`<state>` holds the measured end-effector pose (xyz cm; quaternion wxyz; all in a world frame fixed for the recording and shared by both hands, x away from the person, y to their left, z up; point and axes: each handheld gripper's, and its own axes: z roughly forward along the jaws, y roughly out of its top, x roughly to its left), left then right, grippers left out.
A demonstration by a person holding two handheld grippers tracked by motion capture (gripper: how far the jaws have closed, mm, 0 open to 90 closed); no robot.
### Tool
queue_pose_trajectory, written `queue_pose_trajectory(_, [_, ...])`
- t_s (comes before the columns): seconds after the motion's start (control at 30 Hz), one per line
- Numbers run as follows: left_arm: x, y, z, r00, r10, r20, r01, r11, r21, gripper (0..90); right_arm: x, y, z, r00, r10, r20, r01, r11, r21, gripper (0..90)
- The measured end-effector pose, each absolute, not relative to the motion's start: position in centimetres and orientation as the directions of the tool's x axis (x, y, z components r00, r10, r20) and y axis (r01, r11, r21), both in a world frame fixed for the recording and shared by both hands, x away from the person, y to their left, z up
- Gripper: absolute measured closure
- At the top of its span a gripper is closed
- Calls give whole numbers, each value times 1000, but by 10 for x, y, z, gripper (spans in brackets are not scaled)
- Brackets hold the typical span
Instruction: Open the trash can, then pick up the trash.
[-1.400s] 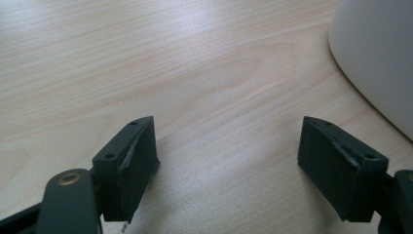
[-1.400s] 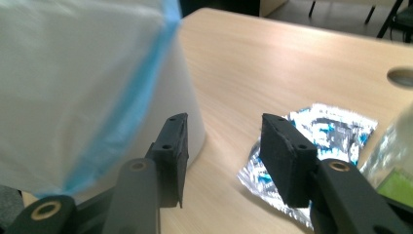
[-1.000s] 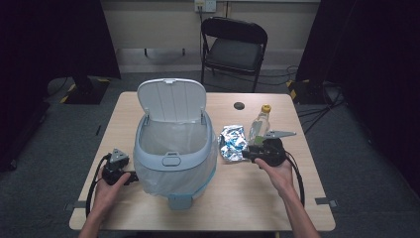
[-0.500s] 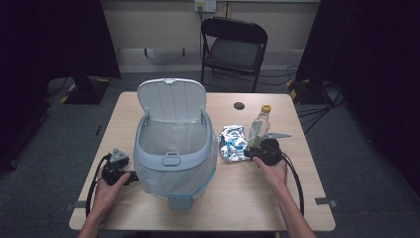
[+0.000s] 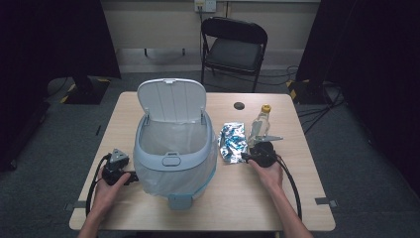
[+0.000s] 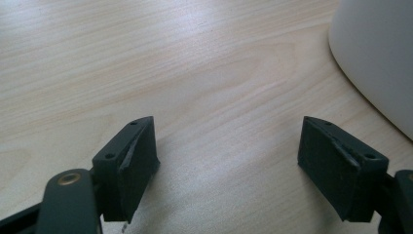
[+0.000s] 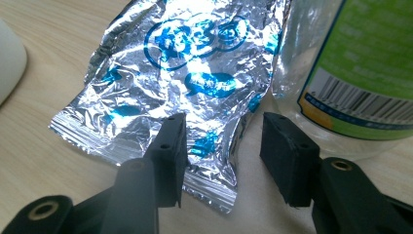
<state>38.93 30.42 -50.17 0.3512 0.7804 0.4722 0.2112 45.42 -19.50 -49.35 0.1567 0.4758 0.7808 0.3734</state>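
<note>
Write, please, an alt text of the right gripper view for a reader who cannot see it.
The right gripper, jaws open, is at the near corner of a crinkled silver and blue foil wrapper lying on a light wooden table. A clear plastic bottle with a green label lies just right of the wrapper.

I see a light wooden table (image 5: pixel 148 106) standing on grey carpet floor (image 5: pixel 346 148). Behind it a black folding chair (image 5: pixel 234 47) stands before a pale wall (image 5: pixel 158 22) with a socket (image 5: pixel 205 5). Dark curtains (image 5: pixel 54 39) hang on both sides. Cables (image 5: pixel 317 106) lie on the floor at the right.
</note>
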Motion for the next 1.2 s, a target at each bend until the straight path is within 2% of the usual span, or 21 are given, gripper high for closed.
queue_pose_trajectory(0.17, [389, 304, -502, 464, 886, -2, 589, -307, 748, 218, 451, -186, -494, -509, 861, 8, 586, 340, 736, 637])
queue_pose_trajectory(0.53, [389, 304, -502, 462, 887, -3, 590, -305, 747, 217, 449, -183, -494, -500, 866, 9, 590, 333, 735, 899])
queue_pose_trajectory(0.97, [389, 304, -502, 462, 887, -2, 590, -306, 747, 217, 449, -192, -494, -476, 877, 66, 615, 279, 737, 900])
queue_pose_trajectory(1.2, [389, 304, -502, 463, 886, -3, 589, -306, 748, 217, 446, -189, -489, -498, 863, 80, 599, 276, 751, 900])
